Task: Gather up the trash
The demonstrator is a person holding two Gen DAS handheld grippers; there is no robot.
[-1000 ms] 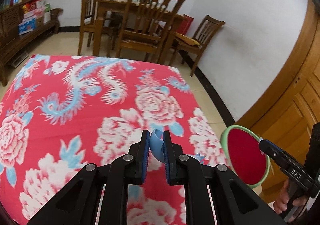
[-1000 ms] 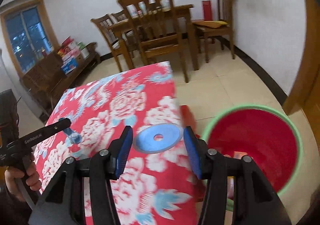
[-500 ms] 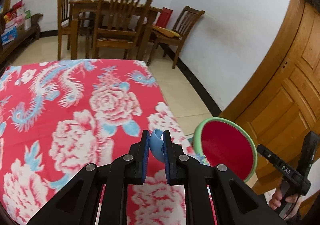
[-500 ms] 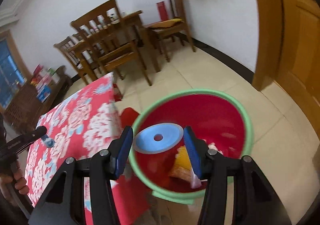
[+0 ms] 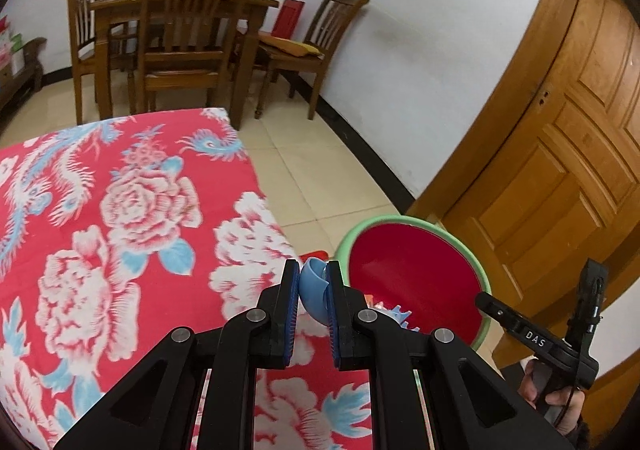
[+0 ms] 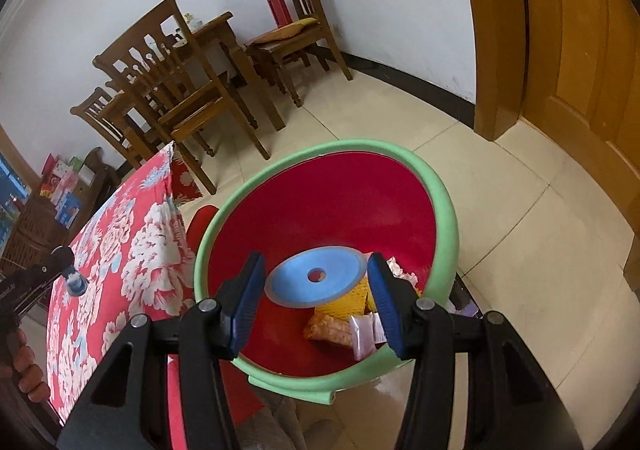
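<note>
Home dining room. Wooden dining table (image 5: 180, 5) with matching slat-back chairs (image 5: 188, 29) around it, one more chair with a cushion (image 5: 316, 37) against the white wall. Beige tiled floor (image 6: 520, 217), panelled wooden door (image 5: 560, 169), red floral cloth (image 5: 120, 230) covering a table, shelf stacked with boxes (image 6: 60, 189).

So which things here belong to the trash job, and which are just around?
Job: blue disc in right gripper; blue cap in left gripper; red bin; wrappers inside.
Just around: dining chairs, door, floral tablecloth.
</note>
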